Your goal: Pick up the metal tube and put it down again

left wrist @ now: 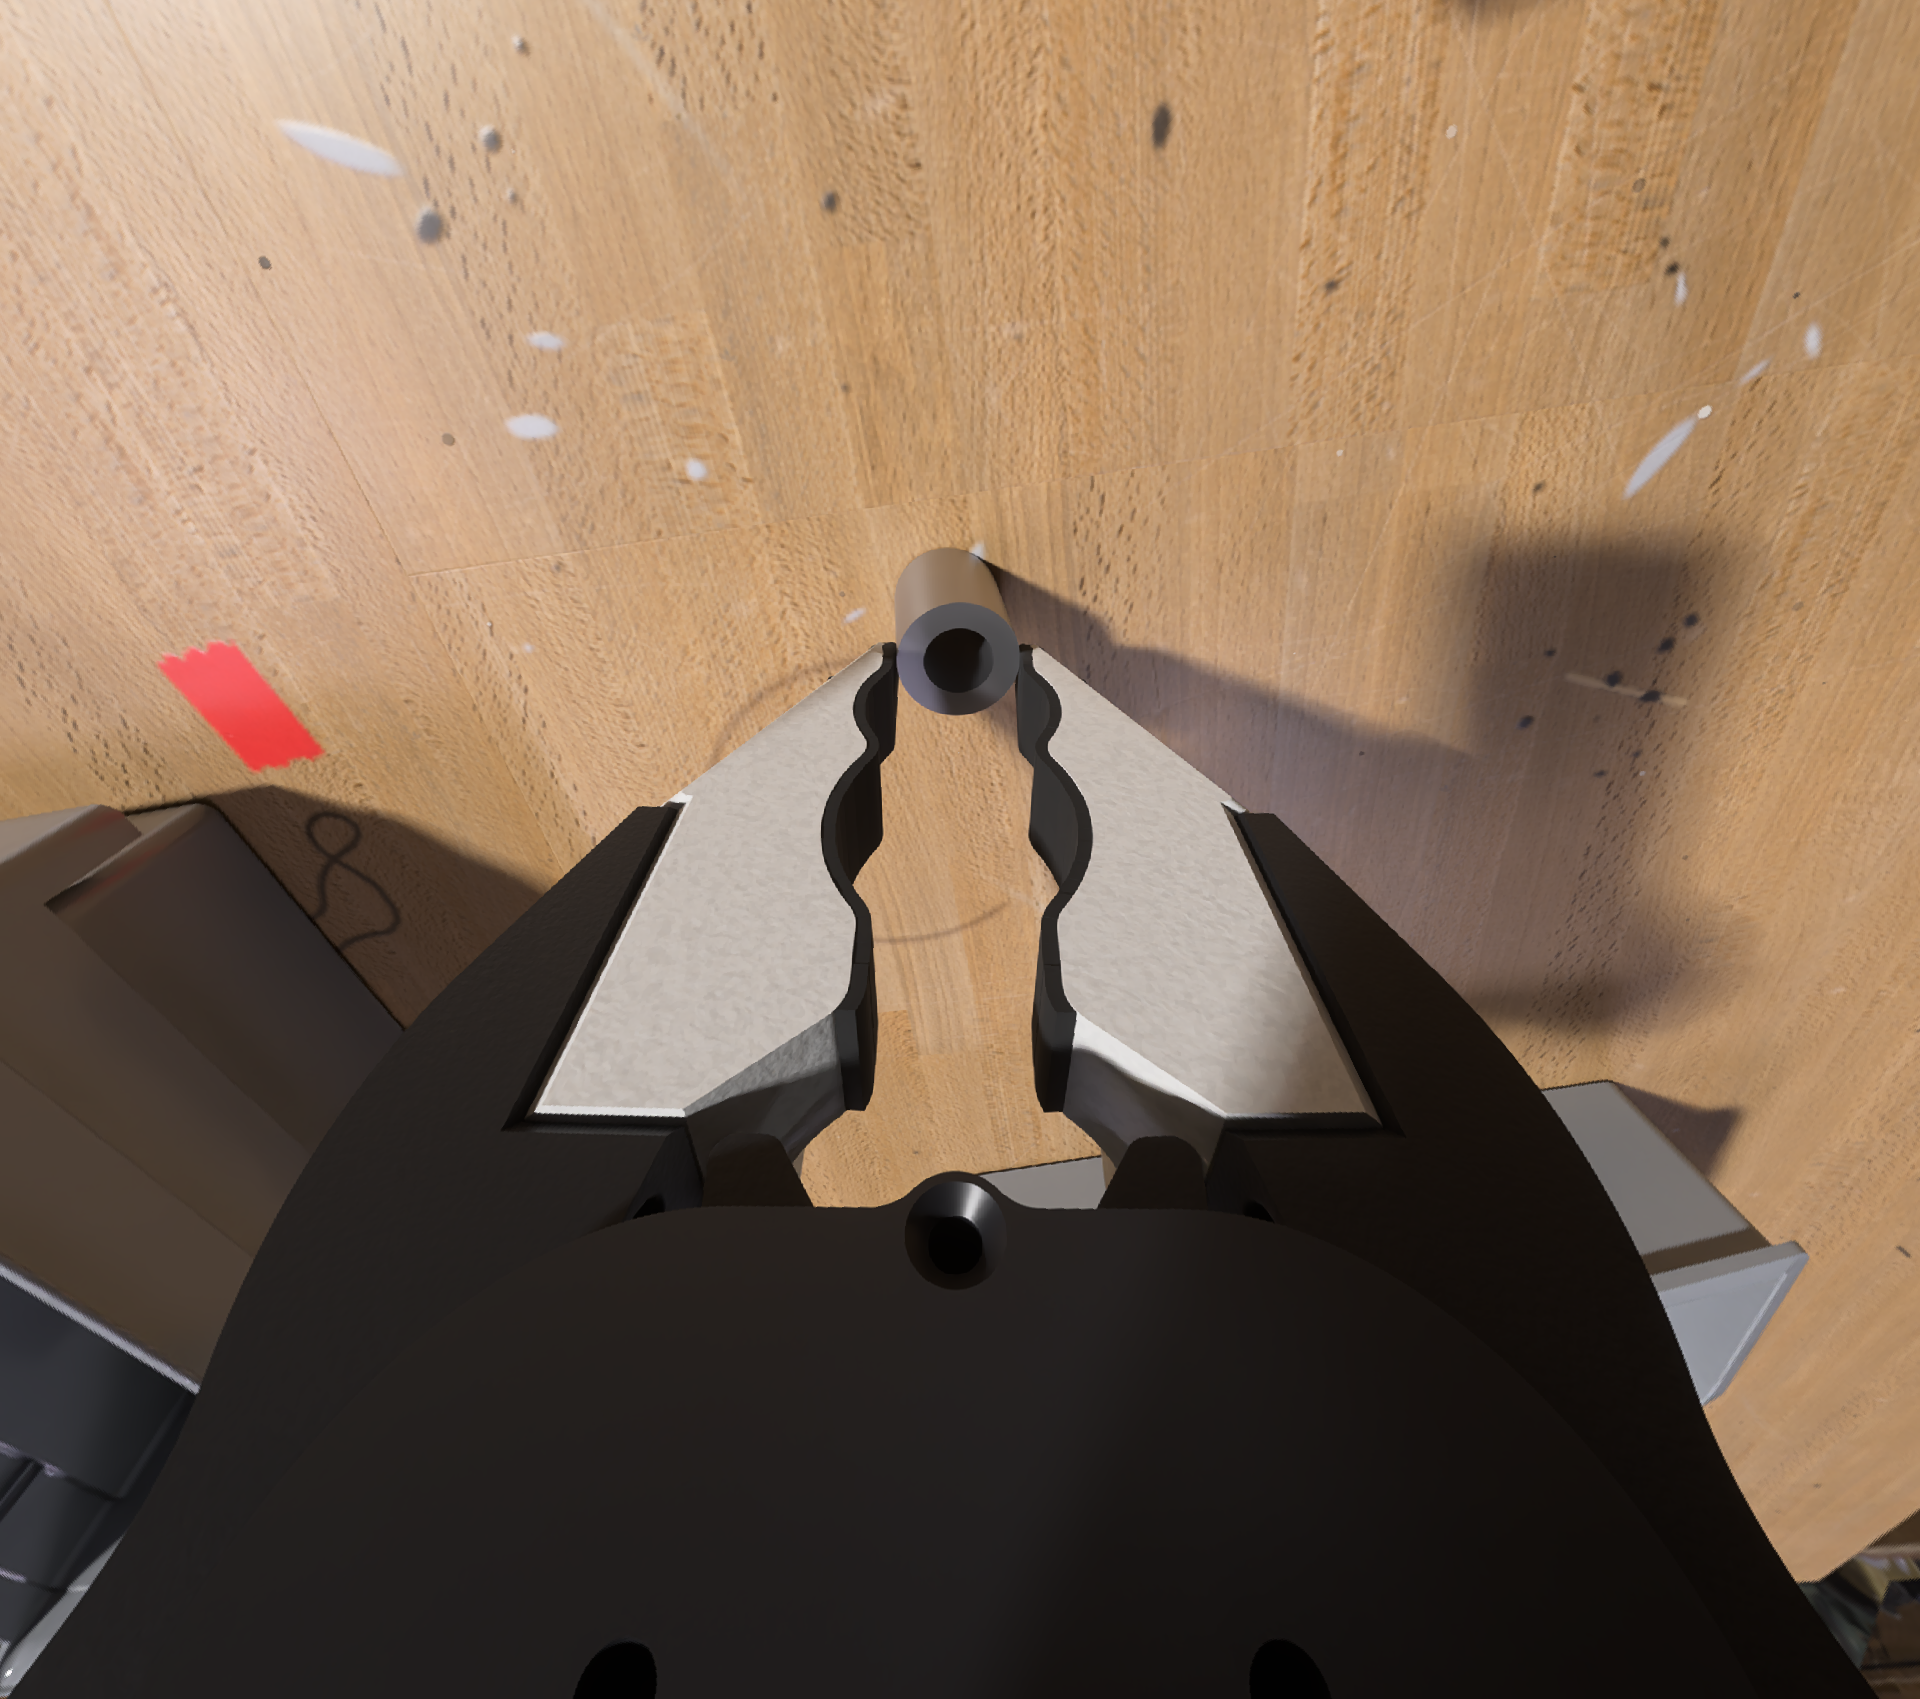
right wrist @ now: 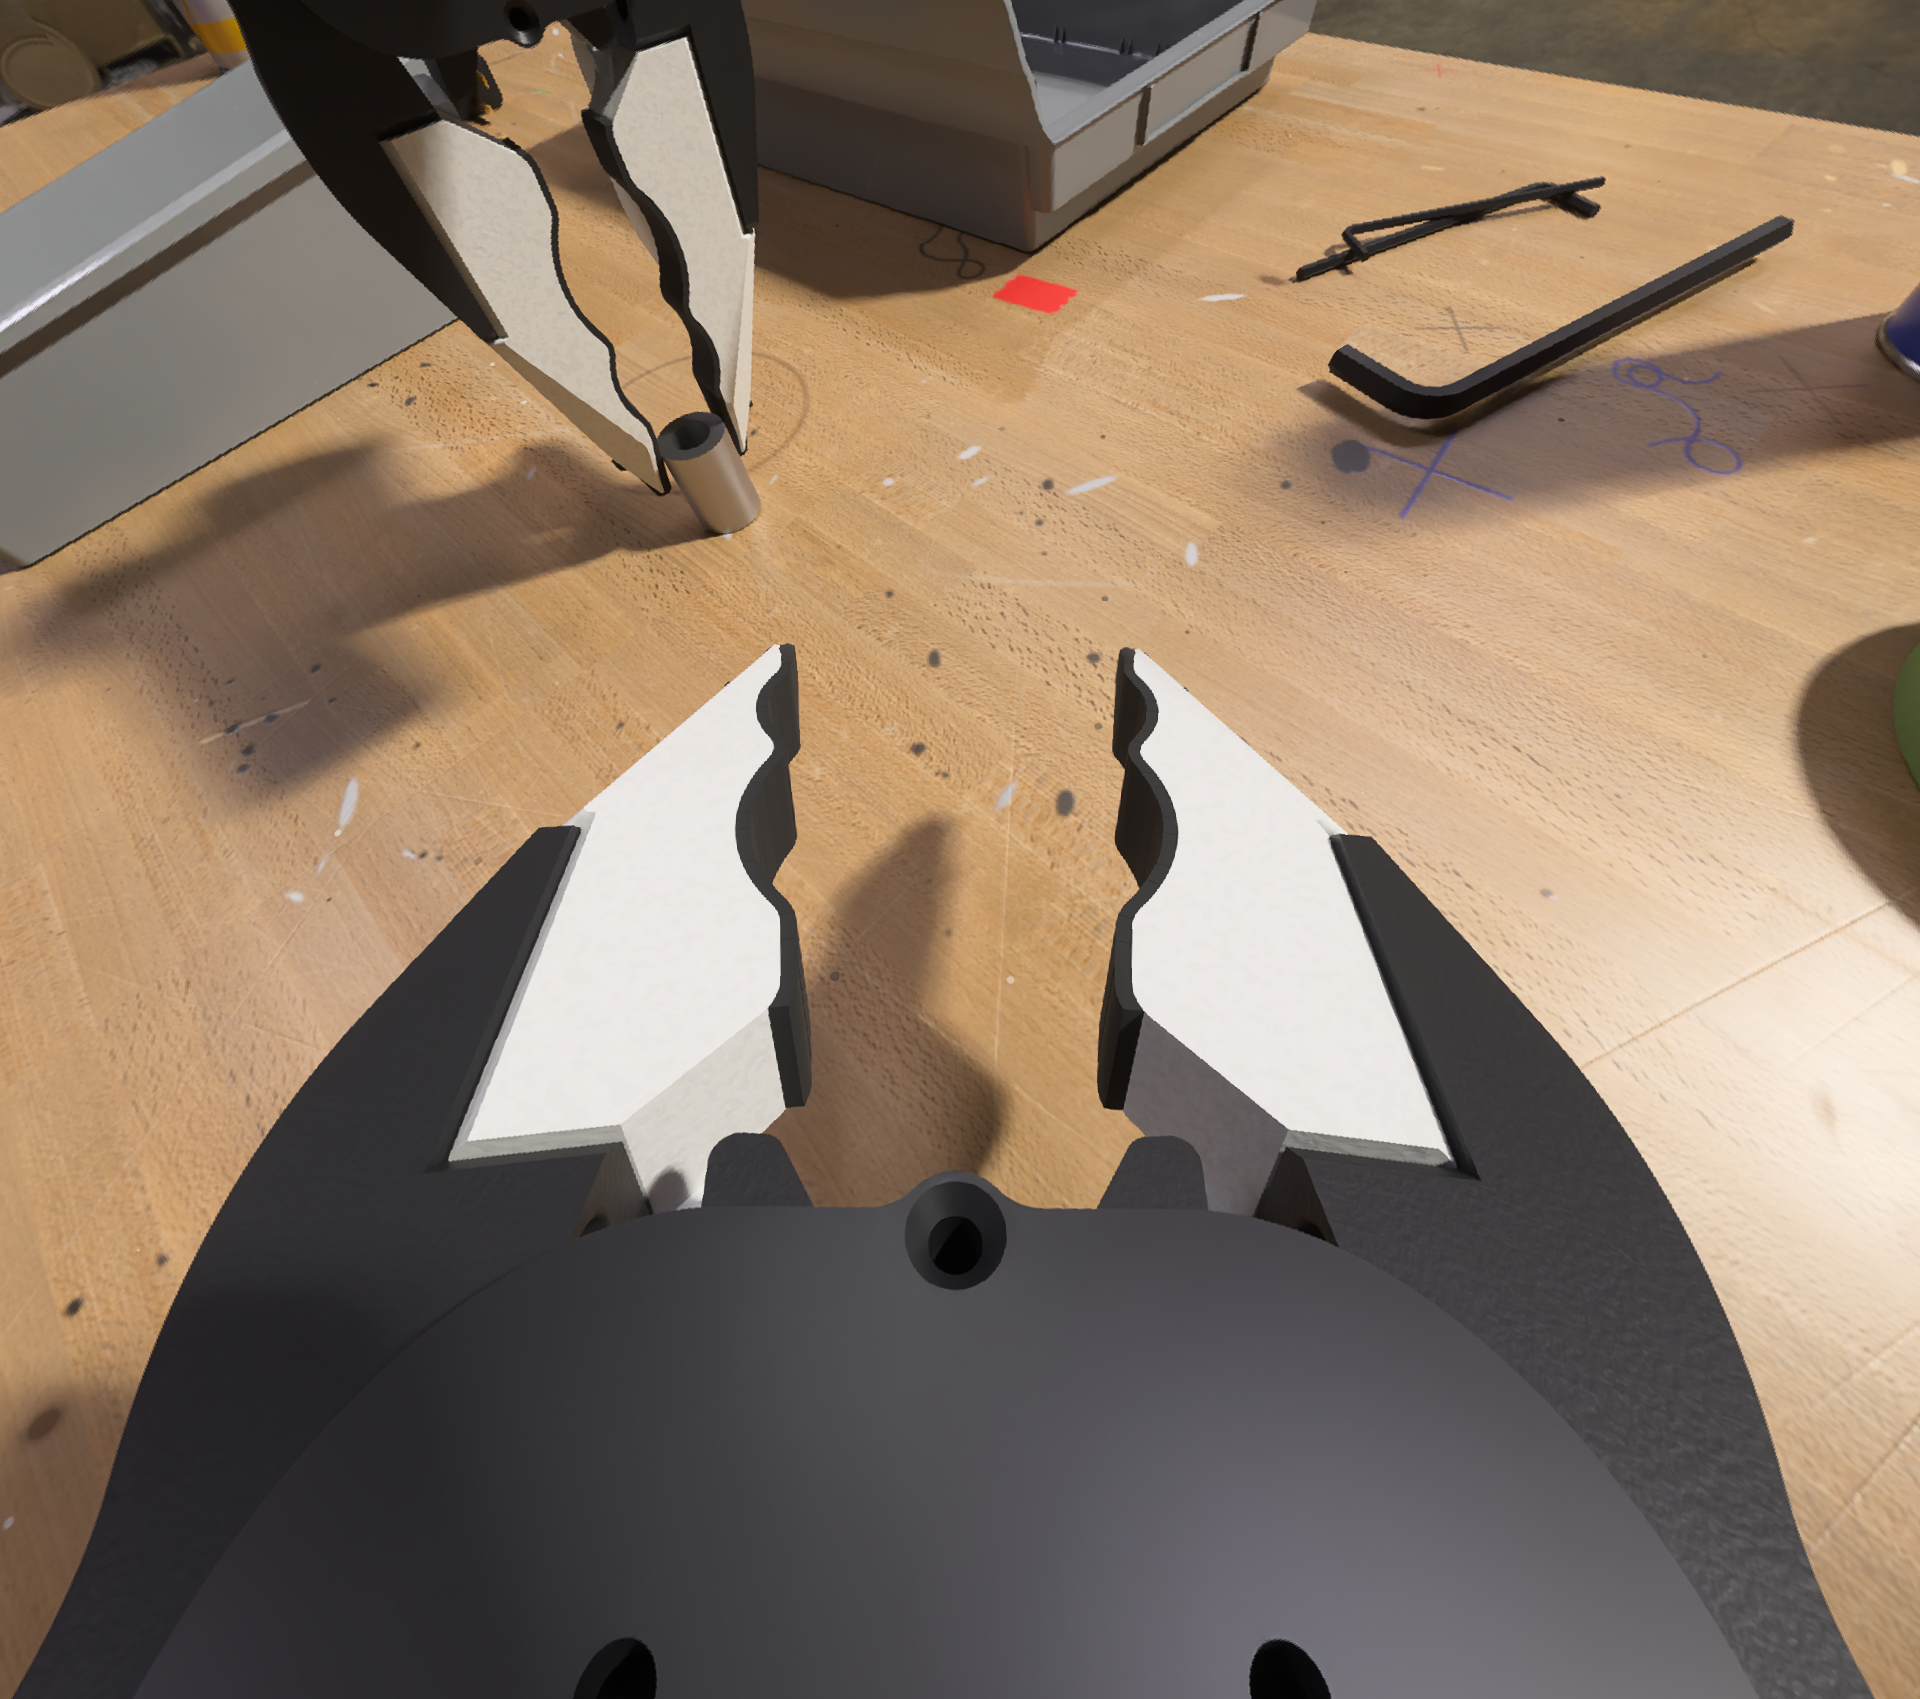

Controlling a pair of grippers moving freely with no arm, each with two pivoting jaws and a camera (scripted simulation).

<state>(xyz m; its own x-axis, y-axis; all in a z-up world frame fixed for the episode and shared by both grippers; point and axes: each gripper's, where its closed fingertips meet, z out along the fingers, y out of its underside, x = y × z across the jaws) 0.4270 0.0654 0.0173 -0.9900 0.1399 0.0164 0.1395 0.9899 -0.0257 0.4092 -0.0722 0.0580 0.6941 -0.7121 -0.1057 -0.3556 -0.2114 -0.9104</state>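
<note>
On the table, seen from the right wrist, the metal tube stands at eleven o'clock between the left gripper tips, the bin behind it at twelve, the hex key at two, the right gripper nearest.

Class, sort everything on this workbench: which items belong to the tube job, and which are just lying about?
In the job: metal tube; left claw, closed around the tube's upper end.

Lying about: grey bin; large hex key; thin black tool; red tape; right claw, open and idle.
</note>
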